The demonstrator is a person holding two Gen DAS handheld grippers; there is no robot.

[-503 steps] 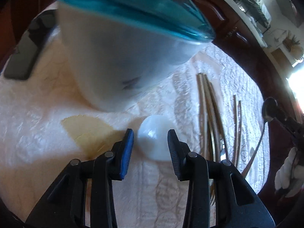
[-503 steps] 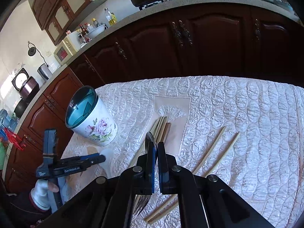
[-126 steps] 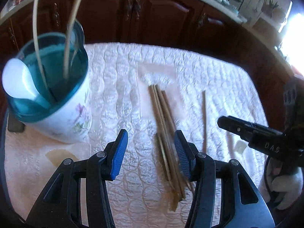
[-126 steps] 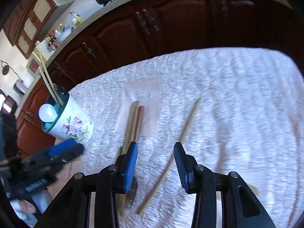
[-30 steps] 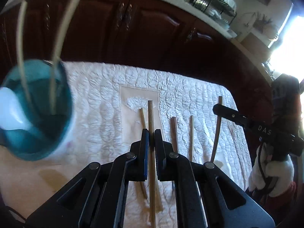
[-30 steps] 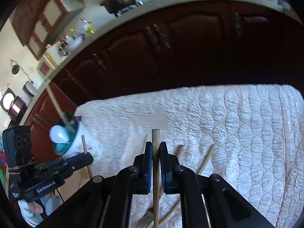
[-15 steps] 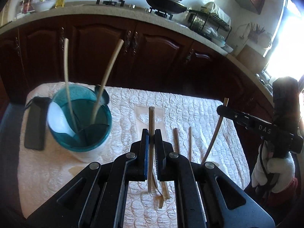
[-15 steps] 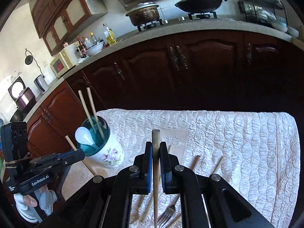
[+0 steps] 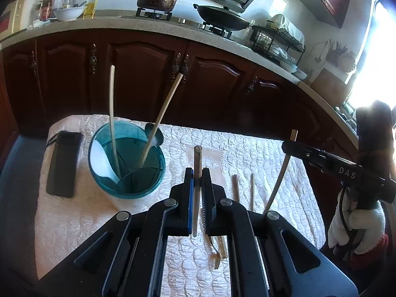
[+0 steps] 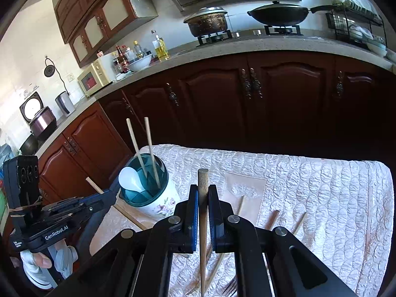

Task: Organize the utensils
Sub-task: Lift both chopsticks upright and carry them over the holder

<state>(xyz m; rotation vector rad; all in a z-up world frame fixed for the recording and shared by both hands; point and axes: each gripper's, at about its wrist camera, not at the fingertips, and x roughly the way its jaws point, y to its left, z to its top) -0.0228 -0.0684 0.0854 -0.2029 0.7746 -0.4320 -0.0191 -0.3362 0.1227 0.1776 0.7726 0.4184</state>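
Note:
A floral utensil cup with a teal rim [image 9: 126, 163] stands on the white quilted cloth [image 9: 259, 153]; it also shows in the right wrist view [image 10: 151, 195]. It holds two chopsticks [image 9: 112, 113], a white spoon [image 9: 101, 159] and a metal spoon [image 9: 154, 136]. My left gripper [image 9: 196, 180] is shut on a wooden chopstick [image 9: 197, 170], held upright above the cloth, right of the cup. My right gripper [image 10: 203, 198] is shut on another chopstick [image 10: 203, 193], also upright. Loose chopsticks [image 9: 235, 186] and a fork [image 9: 216, 257] lie on the cloth.
A black phone [image 9: 63, 163] lies left of the cup. Dark wooden cabinets [image 9: 138, 74] stand beyond the table's far edge. A stove with a pot [image 10: 206, 23] and a pan [image 10: 279, 13] is on the counter above.
Both grippers have risen and tilted back with their chopsticks, so more of the kitchen shows. Earlier, both closed on chopsticks from the cloth.

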